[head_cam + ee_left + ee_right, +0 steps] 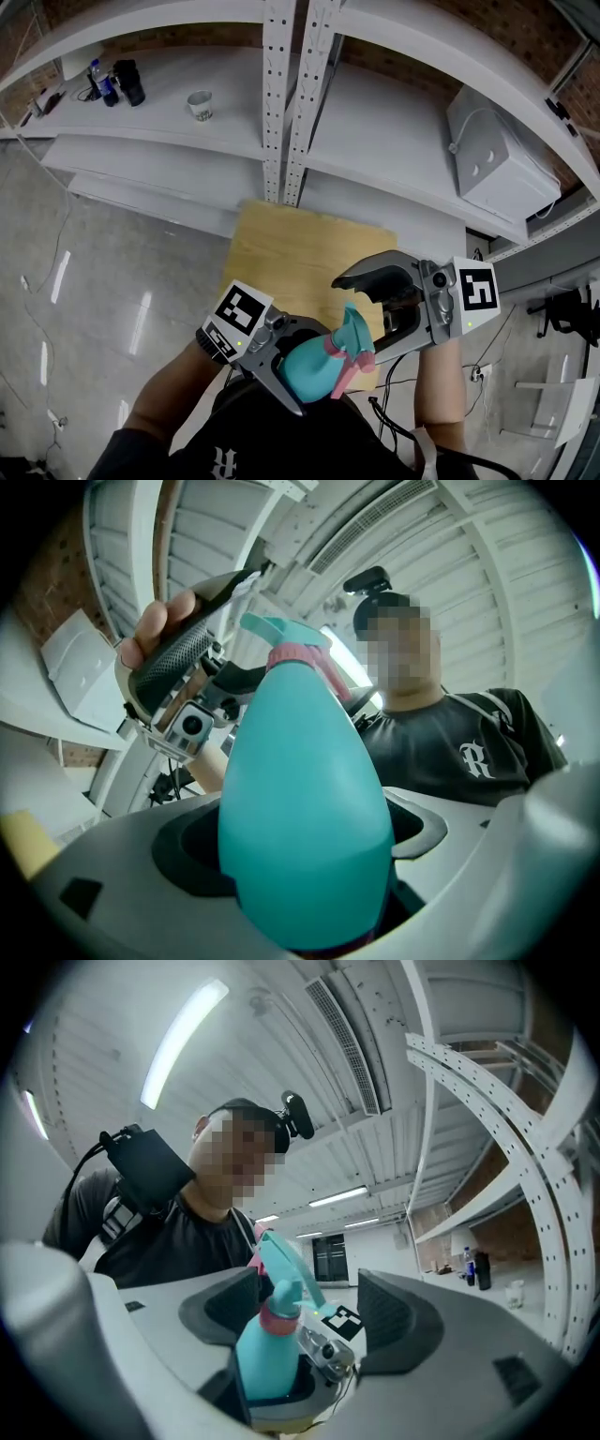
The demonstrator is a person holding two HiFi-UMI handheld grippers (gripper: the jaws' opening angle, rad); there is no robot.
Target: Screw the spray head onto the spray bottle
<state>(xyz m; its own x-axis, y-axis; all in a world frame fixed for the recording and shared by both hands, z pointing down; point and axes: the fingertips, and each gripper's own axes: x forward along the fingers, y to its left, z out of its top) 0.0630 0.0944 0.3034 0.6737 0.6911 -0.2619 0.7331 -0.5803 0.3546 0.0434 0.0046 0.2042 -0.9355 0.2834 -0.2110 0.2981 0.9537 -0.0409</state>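
White shelving (394, 112) is being shown across the far side of the head view, with a light wooden surface (291, 253) lying just near of it. A white box (497, 155) is sitting on the shelf at the far right. Only the head view is taking in this board and box. The two gripper views are being filled instead by the ceiling and by a person in a black shirt (469, 752).

The left gripper (292, 375) is being held near and left, and the right gripper (358, 317) near and right, close together over the near edge of the surface. In the left gripper view the right gripper is being seen at upper left, gripped by a hand (150, 630).

The teal spray bottle (305, 827) is being clamped between the jaws of the left gripper (300, 855), its body filling the gap and tilting towards the right gripper. The spray head (352, 336), teal with a pink collar, is sitting on the bottle's neck. How far it is threaded on cannot be told.

The jaws of the right gripper (309, 1312) are being kept wide apart and are closing on nothing. The spray head (281, 1279) is being seen in the gap, nearer the left-hand jaw. Contact cannot be confirmed.

A water bottle (101, 82), a dark object (128, 82) and a cup (200, 105) are standing on the far left shelf.
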